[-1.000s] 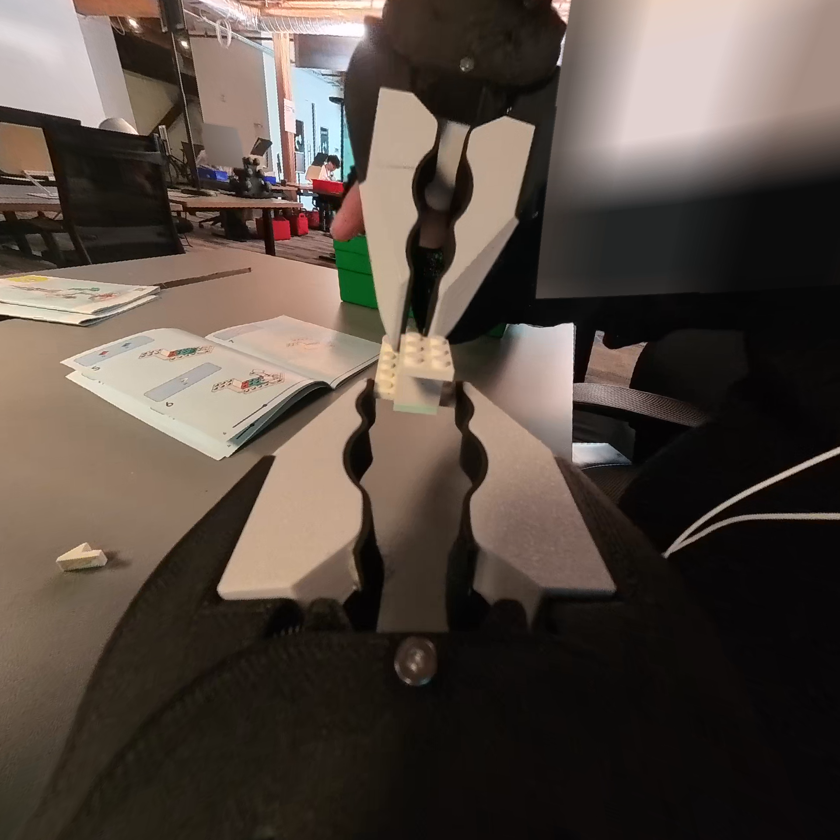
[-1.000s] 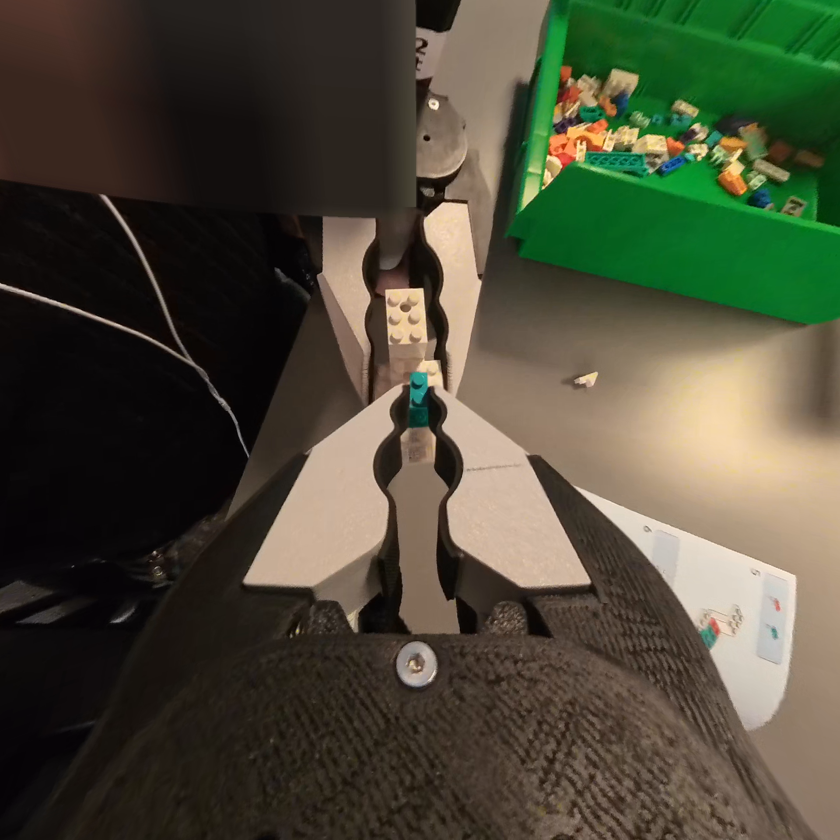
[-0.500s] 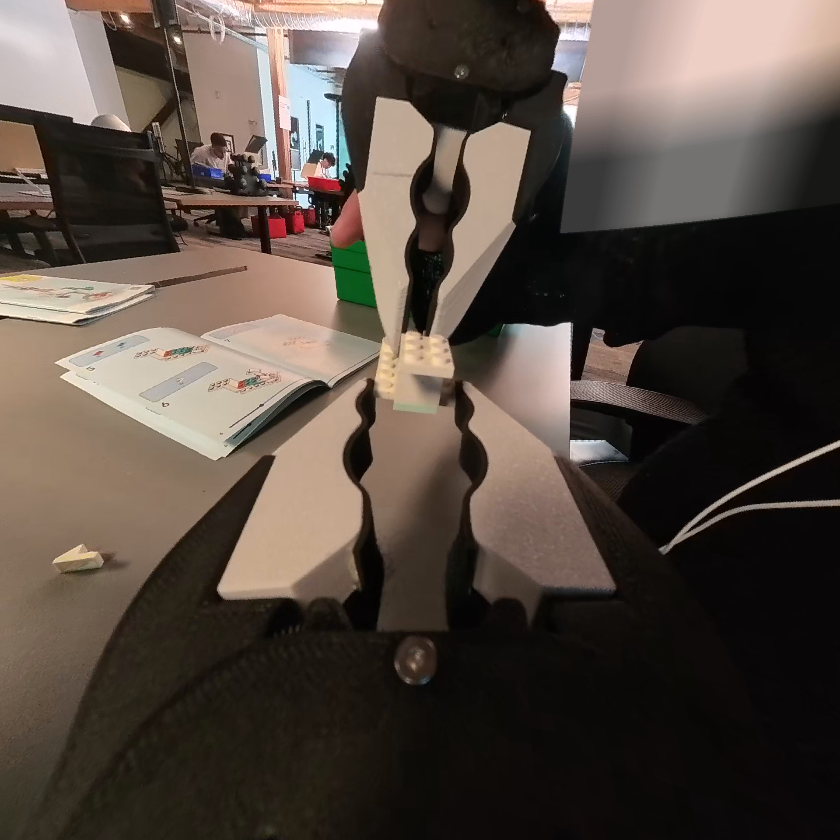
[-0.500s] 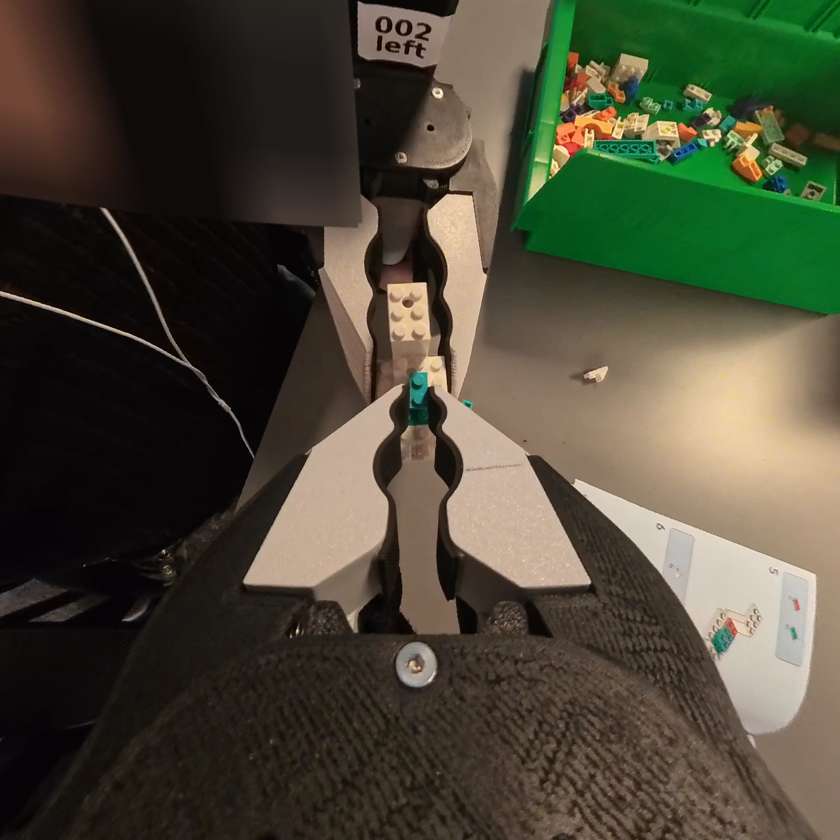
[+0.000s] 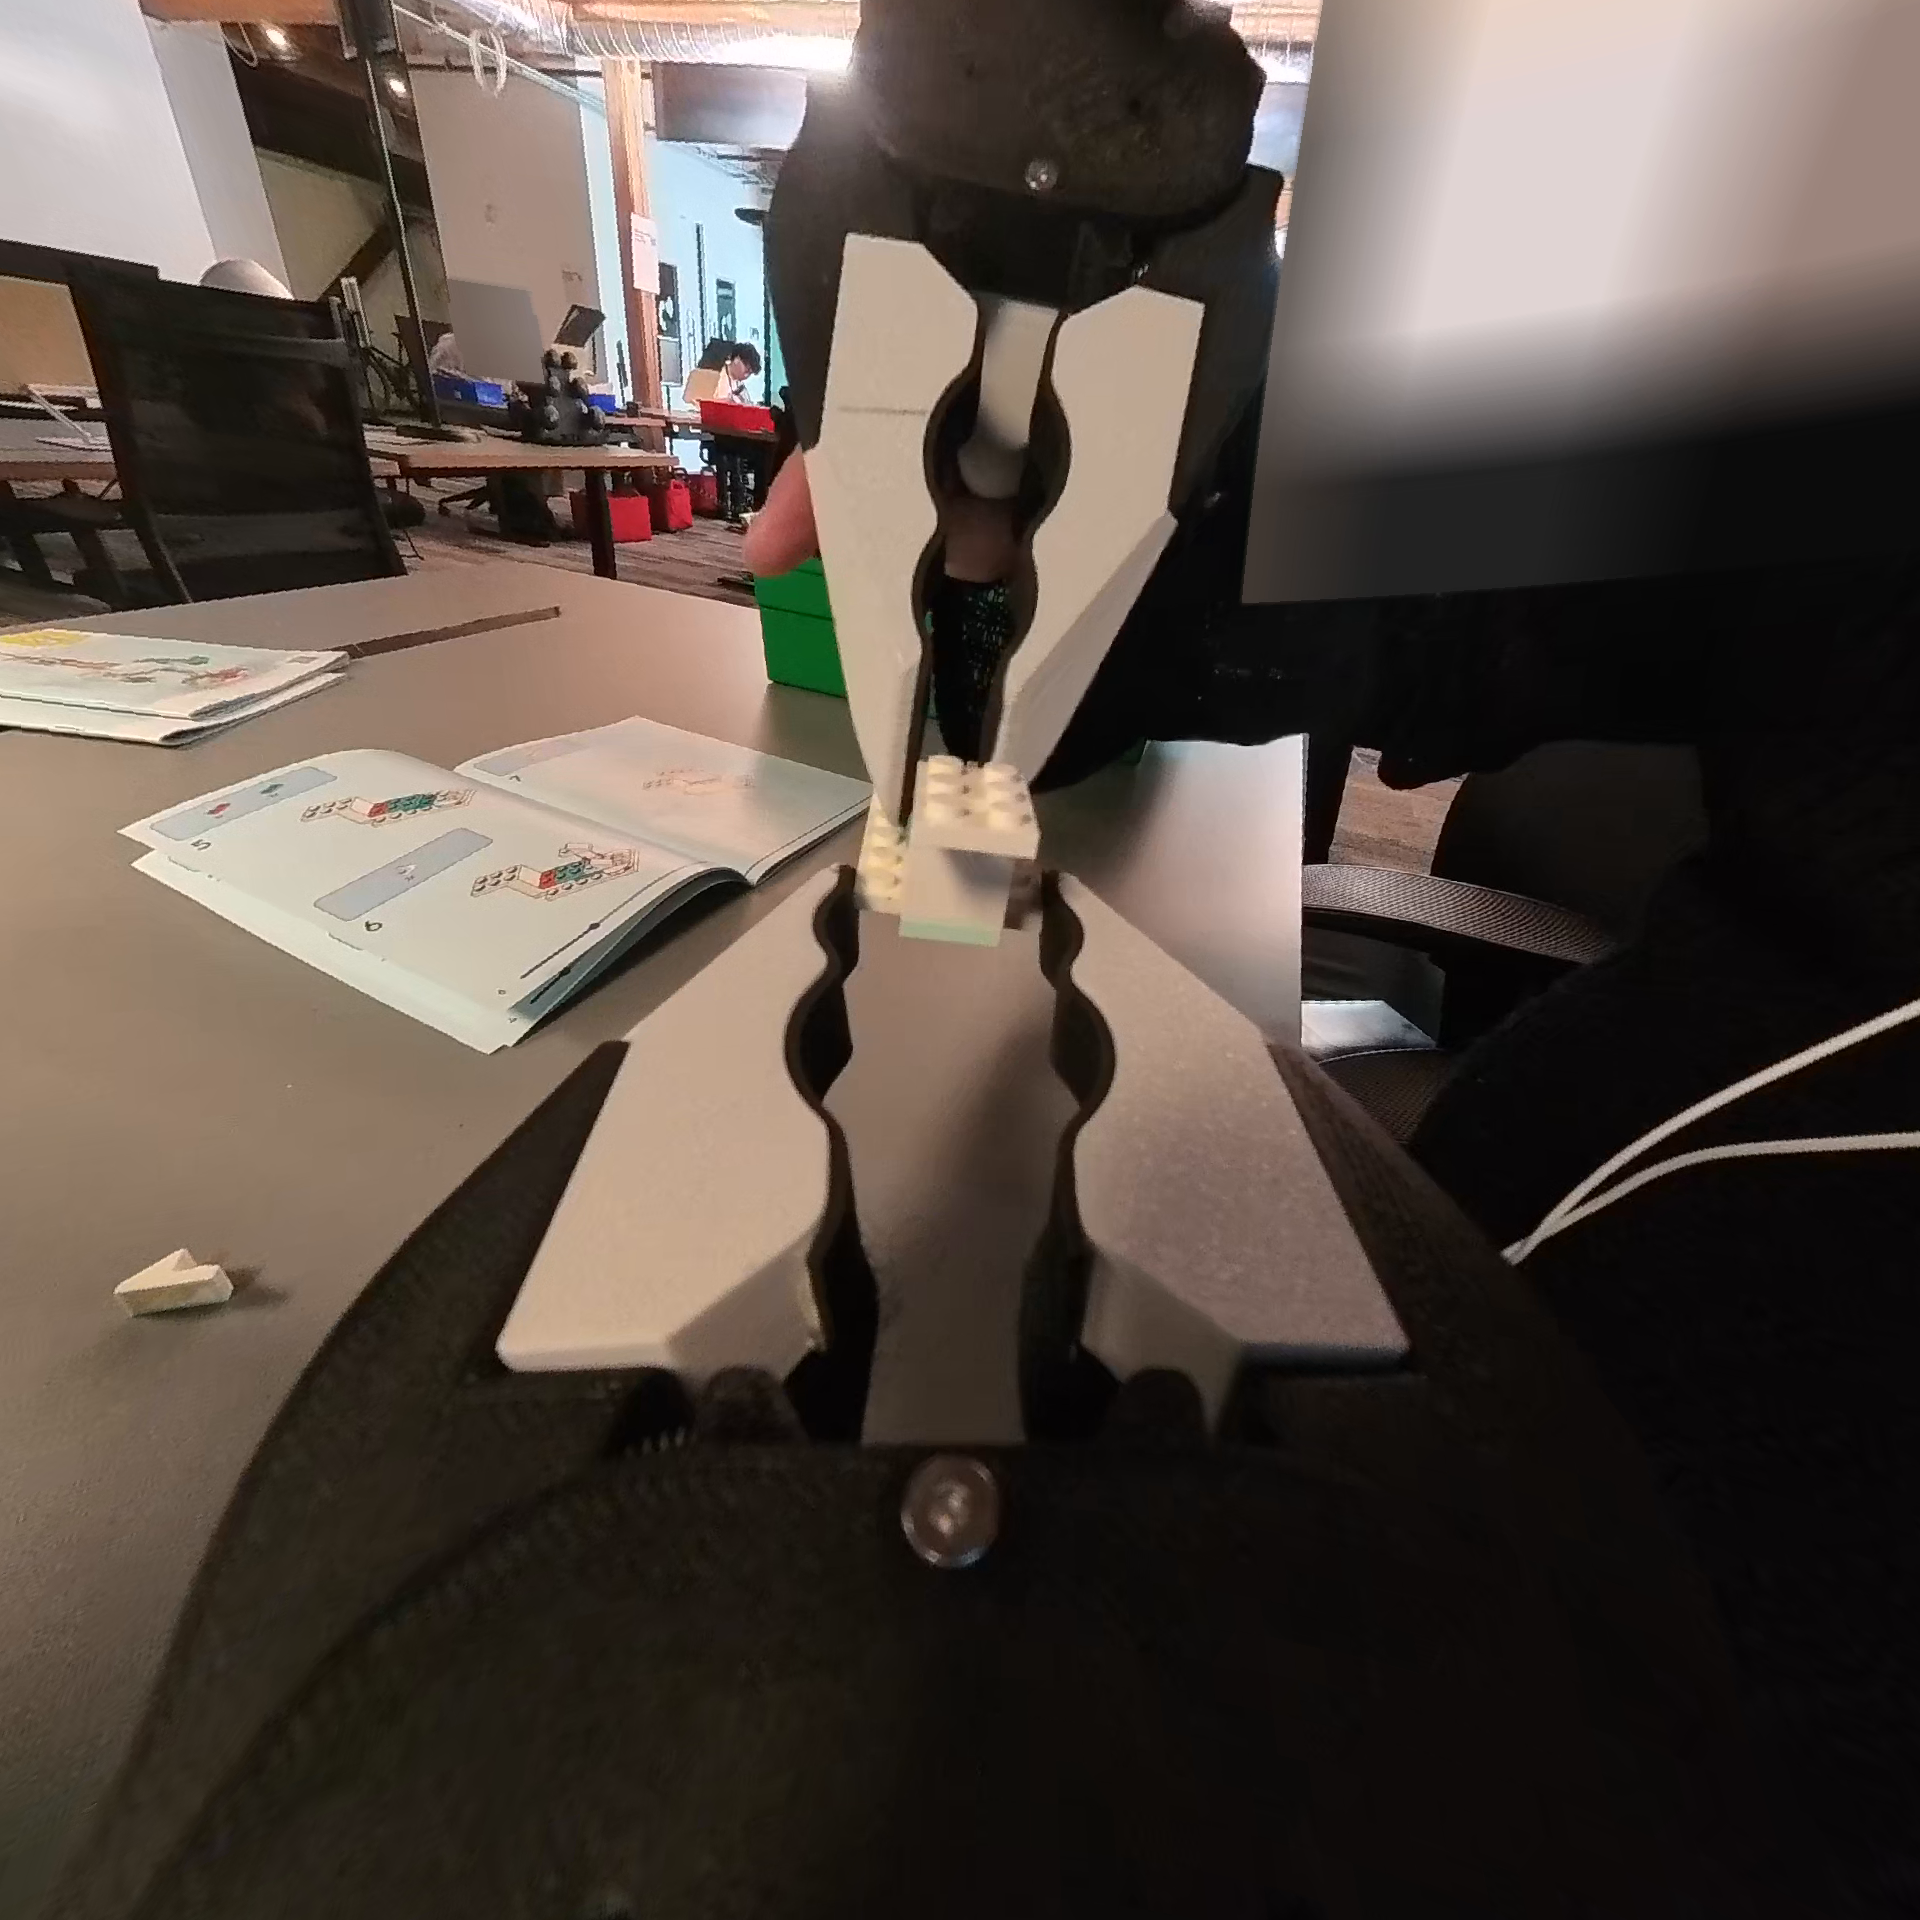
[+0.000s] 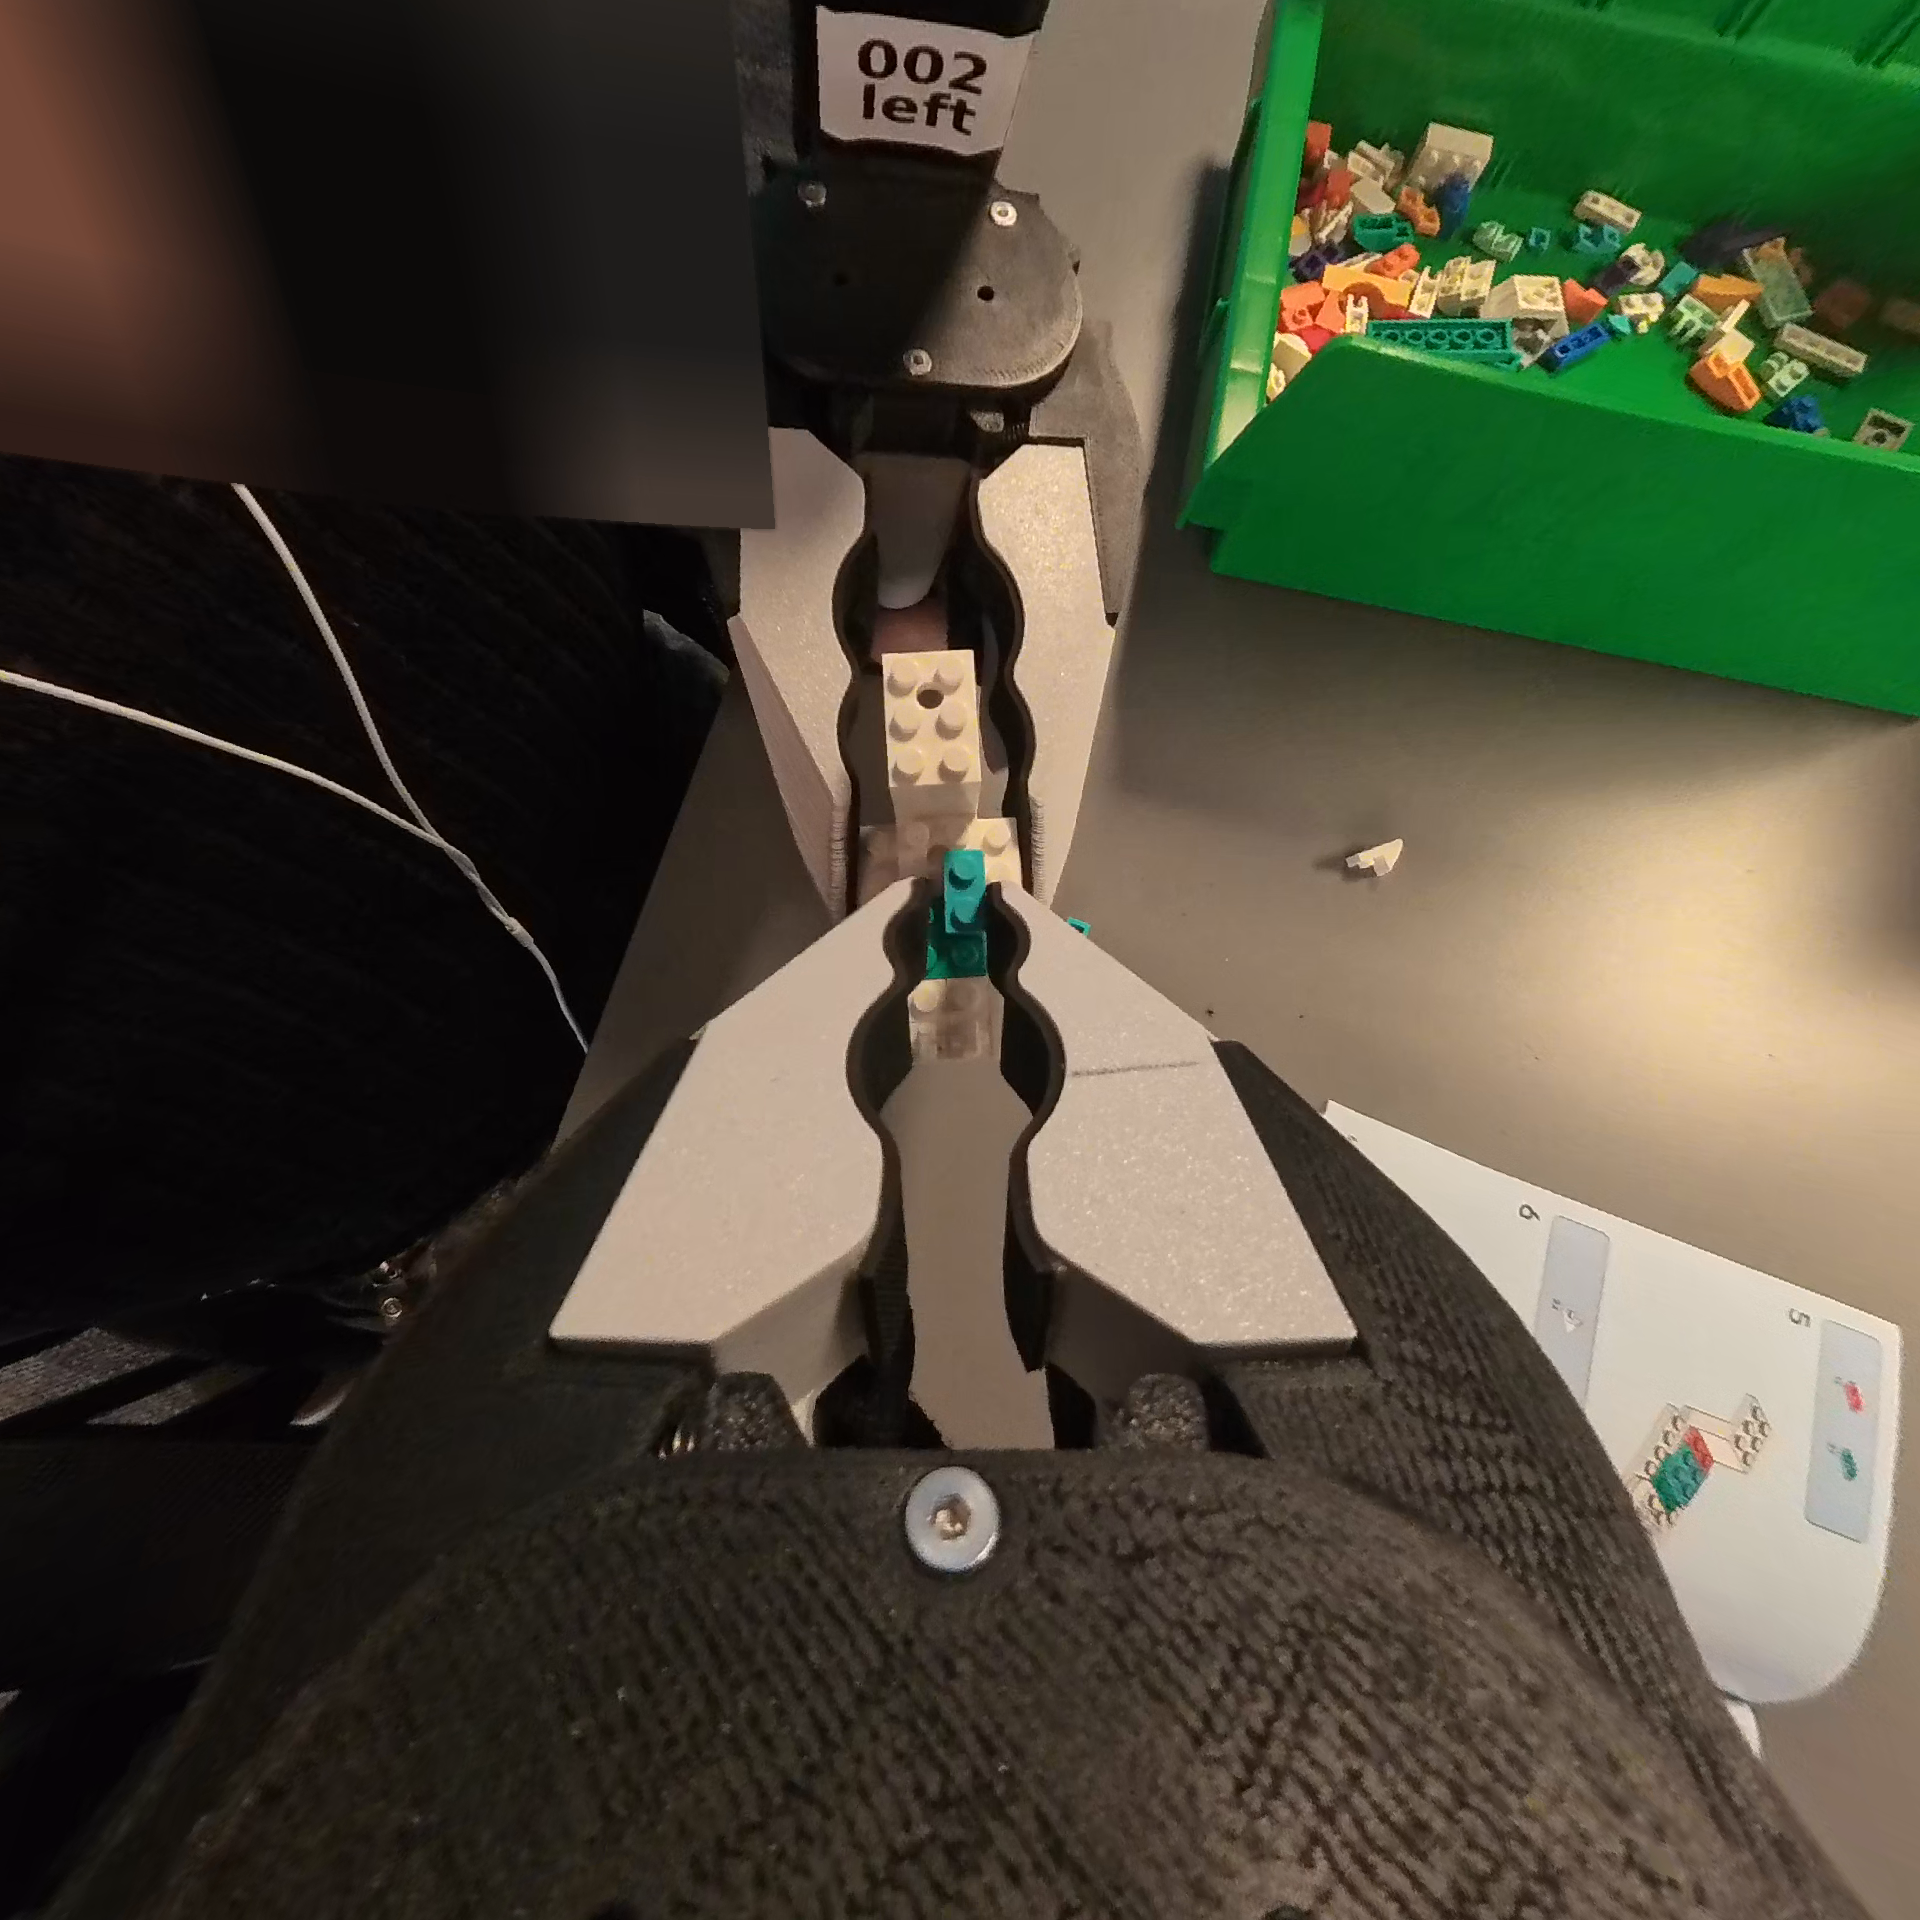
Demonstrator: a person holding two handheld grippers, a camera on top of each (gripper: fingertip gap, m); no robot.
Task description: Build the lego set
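Note:
My left gripper [image 5: 948,883] is shut on a white brick assembly [image 5: 956,842] with a pale green underside, held above the grey table [image 5: 260,1091]. My right gripper [image 6: 961,899] is shut on a small teal piece [image 6: 961,920] with a clear piece [image 6: 951,1029] behind it. The teal piece's tip touches the end of the white assembly [image 6: 932,738], which is held by the left gripper [image 6: 940,873] opposite. In the left wrist view the right gripper [image 5: 912,795] comes down from above, its tips at the assembly's far edge.
A green bin [image 6: 1558,499] with several loose coloured bricks stands at the far right. An open instruction booklet [image 5: 468,862] lies on the table, also showing in the right wrist view [image 6: 1662,1455]. A small white wedge piece [image 5: 171,1283] lies loose. A second booklet [image 5: 156,681] lies at the far left. Both grippers' tips are close together, under 4 cm apart.
Both grippers stay shut and pressed tip to tip. The right wrist view has tilted slightly, so more of the left gripper's body shows and the bin sits lower right.

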